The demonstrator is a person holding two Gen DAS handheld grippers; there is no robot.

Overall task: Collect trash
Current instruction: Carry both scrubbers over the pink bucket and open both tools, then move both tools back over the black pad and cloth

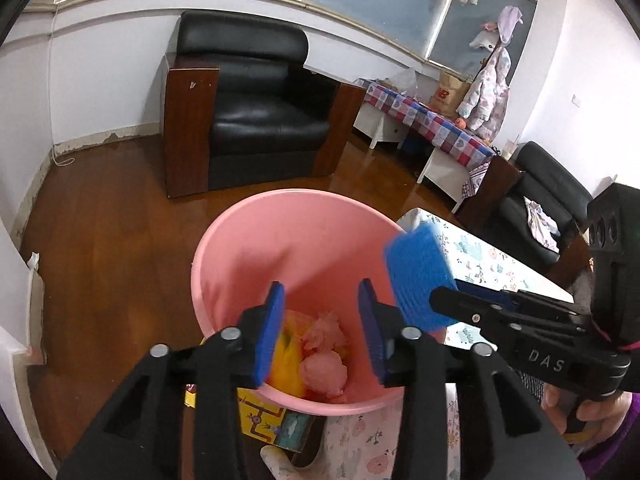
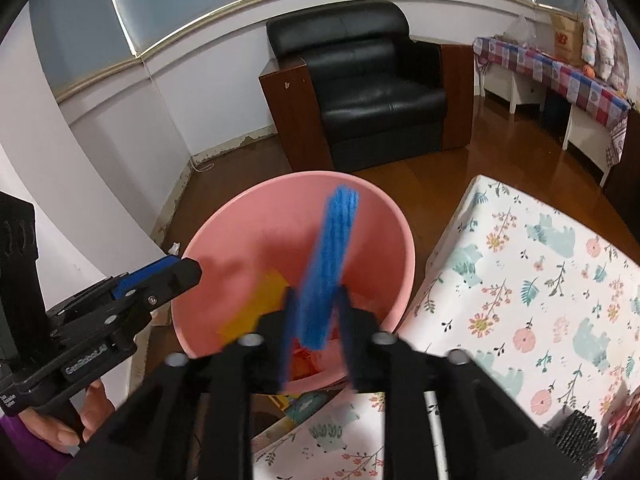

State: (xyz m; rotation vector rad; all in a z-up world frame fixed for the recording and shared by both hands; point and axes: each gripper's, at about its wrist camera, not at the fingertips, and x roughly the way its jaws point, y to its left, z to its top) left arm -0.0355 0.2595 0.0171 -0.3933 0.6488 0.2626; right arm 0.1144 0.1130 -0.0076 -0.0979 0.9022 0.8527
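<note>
A pink bin [image 1: 280, 196] stands on the floor beside the table, with a yellow wrapper [image 1: 286, 364] and crumpled pink paper [image 1: 324, 372] inside. My left gripper [image 1: 322, 332] hangs open over the bin's mouth with nothing between its blue pads. My right gripper [image 2: 318, 336] also reaches over the bin [image 2: 312, 176]. A flat blue mesh piece [image 2: 332, 264] stands blurred and tilted between its parted jaws, and the pads do not seem to press it. In the left wrist view the same blue piece [image 1: 420, 276] sits at the right gripper's [image 1: 444, 292] tip. The left gripper [image 2: 188, 276] shows at the left edge.
The table with a floral cloth [image 2: 540, 280] lies right of the bin, a black mesh object [image 2: 576, 436] on its near part. A colourful box [image 1: 276, 424] lies under the bin's near side. A black armchair [image 1: 256, 108] stands behind on the wooden floor.
</note>
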